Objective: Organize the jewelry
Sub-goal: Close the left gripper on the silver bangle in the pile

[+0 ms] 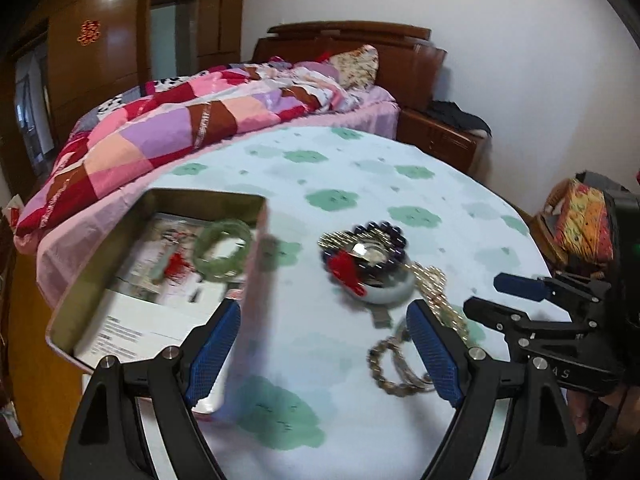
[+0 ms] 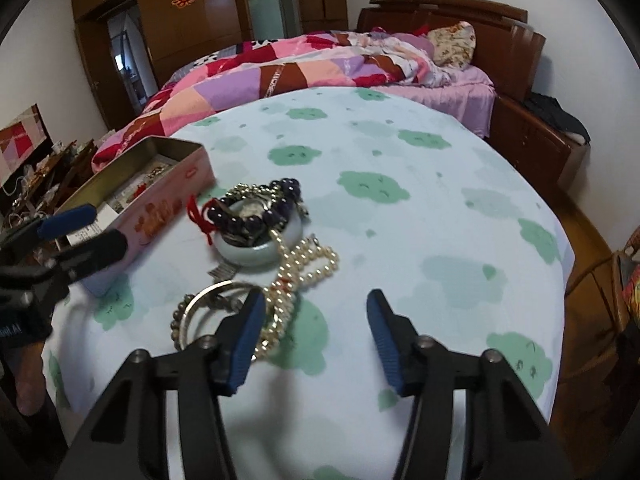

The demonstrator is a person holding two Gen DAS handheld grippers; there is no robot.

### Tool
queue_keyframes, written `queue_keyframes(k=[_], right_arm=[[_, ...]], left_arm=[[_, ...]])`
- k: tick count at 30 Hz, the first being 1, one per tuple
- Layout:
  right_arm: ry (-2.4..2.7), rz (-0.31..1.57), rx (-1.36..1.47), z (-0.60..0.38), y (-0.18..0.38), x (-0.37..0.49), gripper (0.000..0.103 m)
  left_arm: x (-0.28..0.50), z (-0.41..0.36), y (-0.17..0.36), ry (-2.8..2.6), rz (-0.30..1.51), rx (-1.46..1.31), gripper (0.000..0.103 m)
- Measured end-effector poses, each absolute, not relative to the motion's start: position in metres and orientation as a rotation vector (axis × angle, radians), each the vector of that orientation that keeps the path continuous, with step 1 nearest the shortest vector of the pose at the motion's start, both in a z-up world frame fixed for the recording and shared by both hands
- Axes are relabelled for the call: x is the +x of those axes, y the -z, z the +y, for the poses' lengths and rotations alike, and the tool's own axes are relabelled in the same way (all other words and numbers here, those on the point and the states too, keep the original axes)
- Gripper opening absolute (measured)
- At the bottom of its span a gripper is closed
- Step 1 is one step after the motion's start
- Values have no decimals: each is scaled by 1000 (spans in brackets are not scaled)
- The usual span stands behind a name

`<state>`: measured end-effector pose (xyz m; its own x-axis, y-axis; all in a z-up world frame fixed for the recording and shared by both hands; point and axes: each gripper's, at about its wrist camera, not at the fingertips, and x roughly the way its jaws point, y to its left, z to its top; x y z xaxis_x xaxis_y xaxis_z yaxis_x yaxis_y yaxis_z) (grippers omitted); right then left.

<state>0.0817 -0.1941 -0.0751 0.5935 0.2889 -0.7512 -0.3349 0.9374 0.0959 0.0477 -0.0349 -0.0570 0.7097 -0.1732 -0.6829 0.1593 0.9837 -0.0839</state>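
Note:
A pink tin box [image 1: 256,280] [image 2: 160,204] stands open at the table's left, with a green bangle [image 1: 224,248] and papers inside. Right of it lies a jewelry pile: a white jade bangle [image 1: 384,294] [image 2: 260,250], a purple bead bracelet [image 1: 384,230] [image 2: 256,210], a red tassel [image 1: 346,270], a pearl necklace [image 1: 436,292] [image 2: 308,266] and metal bangles [image 1: 396,364] [image 2: 208,308]. My left gripper [image 1: 324,356] [image 2: 106,228] is open, its left pad beside the tin's near corner. My right gripper [image 2: 316,340] [image 1: 484,294] is open above the cloth, its left pad over the pearls and bangles, nothing pinched.
The round table wears a pale cloth with green cloud prints [image 1: 400,184] [image 2: 440,200]. Behind it is a bed with a patchwork quilt [image 1: 168,128] [image 2: 280,64] and a wooden headboard. A dark wardrobe [image 2: 192,20] stands at the back, and cluttered shelves [image 2: 36,176] at the far left.

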Motion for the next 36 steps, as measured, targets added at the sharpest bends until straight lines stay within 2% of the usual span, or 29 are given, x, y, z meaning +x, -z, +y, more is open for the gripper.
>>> queue_keyframes(k=[3, 5, 12, 14, 16, 18, 20, 36], right_arm=[[-345, 862, -38, -201, 77, 82, 56], [-333, 861, -25, -204, 79, 84, 56], [-328, 871, -31, -203, 89, 82, 56], [-331, 861, -34, -201, 87, 80, 56], [-332, 853, -36, -201, 86, 79, 56], [-331, 848, -34, -202, 85, 79, 56], [-329, 846, -29, -203, 85, 79, 56], [-318, 828, 20, -210, 78, 82, 56]], left_arm=[[52, -48, 67, 210, 792, 4, 84], [55, -53, 74, 232, 815, 7, 69], [59, -71, 91, 292, 881, 43, 50], [61, -74, 96, 310, 904, 46, 35], [65, -76, 103, 326, 933, 46, 27], [65, -78, 106, 337, 939, 49, 25], [64, -78, 105, 349, 928, 41, 6], [44, -57, 71, 334, 808, -12, 5]])
